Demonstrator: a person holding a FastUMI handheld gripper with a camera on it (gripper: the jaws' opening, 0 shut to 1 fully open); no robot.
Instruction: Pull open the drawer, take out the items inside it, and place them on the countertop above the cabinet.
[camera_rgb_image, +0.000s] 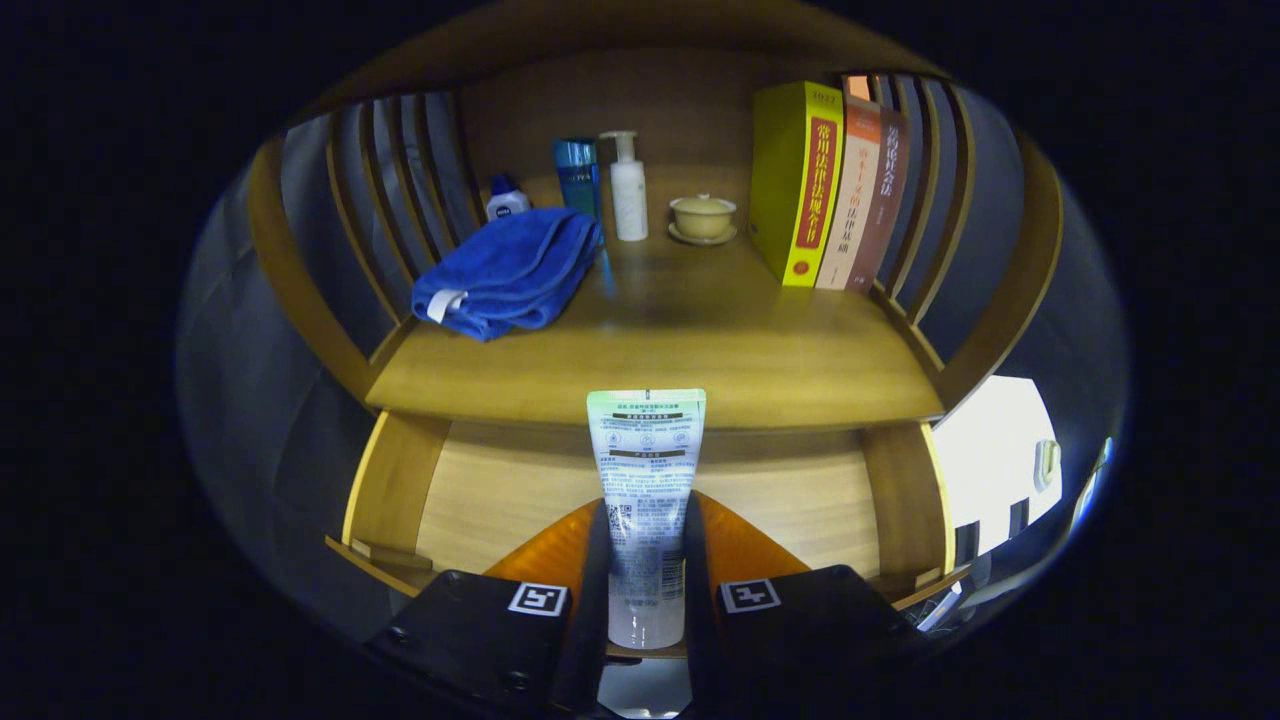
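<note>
My gripper (646, 560) is shut on a white squeeze tube (646, 470) with a green-tinted top end. The tube stands upright between both fingers and reaches up to the front edge of the wooden countertop (660, 350). Below that edge the pulled-out drawer (480, 500) shows its pale wooden bottom on either side of the tube, and I see nothing else lying in it. The tube hangs above the drawer, in front of the countertop.
On the countertop lie a folded blue towel (510, 270), a small white-capped jar (507, 198), a blue bottle (578, 178), a white pump bottle (628, 190), a lidded cup on a saucer (703, 217) and three upright books (825, 185). Slatted wooden sides flank it.
</note>
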